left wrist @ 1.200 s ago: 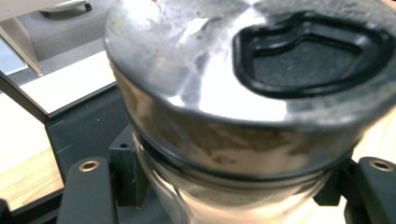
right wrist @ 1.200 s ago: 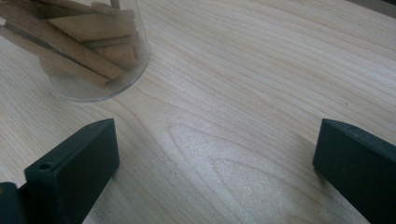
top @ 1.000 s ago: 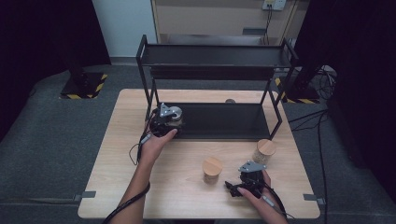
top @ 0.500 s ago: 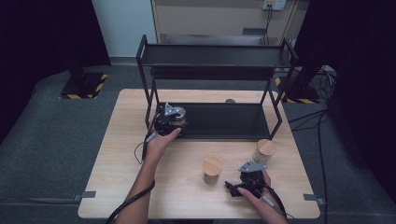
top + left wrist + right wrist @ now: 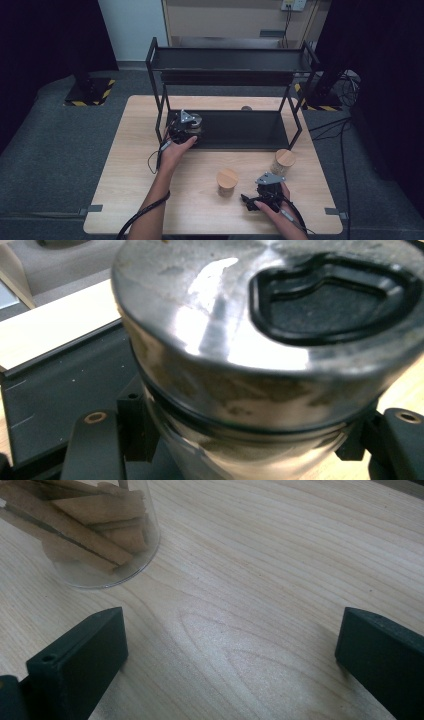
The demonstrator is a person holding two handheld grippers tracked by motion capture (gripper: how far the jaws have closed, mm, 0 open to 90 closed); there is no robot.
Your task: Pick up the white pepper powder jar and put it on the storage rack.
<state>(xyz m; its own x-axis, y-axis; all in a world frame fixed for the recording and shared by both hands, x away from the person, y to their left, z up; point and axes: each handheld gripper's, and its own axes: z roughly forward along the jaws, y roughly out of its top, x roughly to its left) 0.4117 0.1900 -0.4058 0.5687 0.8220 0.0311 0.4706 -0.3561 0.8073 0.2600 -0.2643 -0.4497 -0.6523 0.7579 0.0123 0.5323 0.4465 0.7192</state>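
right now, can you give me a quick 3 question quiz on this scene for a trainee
1. True or false: the left tongs are shut on the metal-lidded jar.
2. How many wooden-lidded jars stand on the table?
3. The right tongs are: A) shut on a jar, B) open over bare wood, C) resting on the black shelf rack.

Key: 1 true; 2 two, the near jar and the far jar; 3 B.

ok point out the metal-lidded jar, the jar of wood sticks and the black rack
metal-lidded jar (image 5: 210, 315), left gripper view, on its steel lid
jar of wood sticks (image 5: 100, 535), right gripper view, glass wall
black rack (image 5: 235, 59), high view, top shelf
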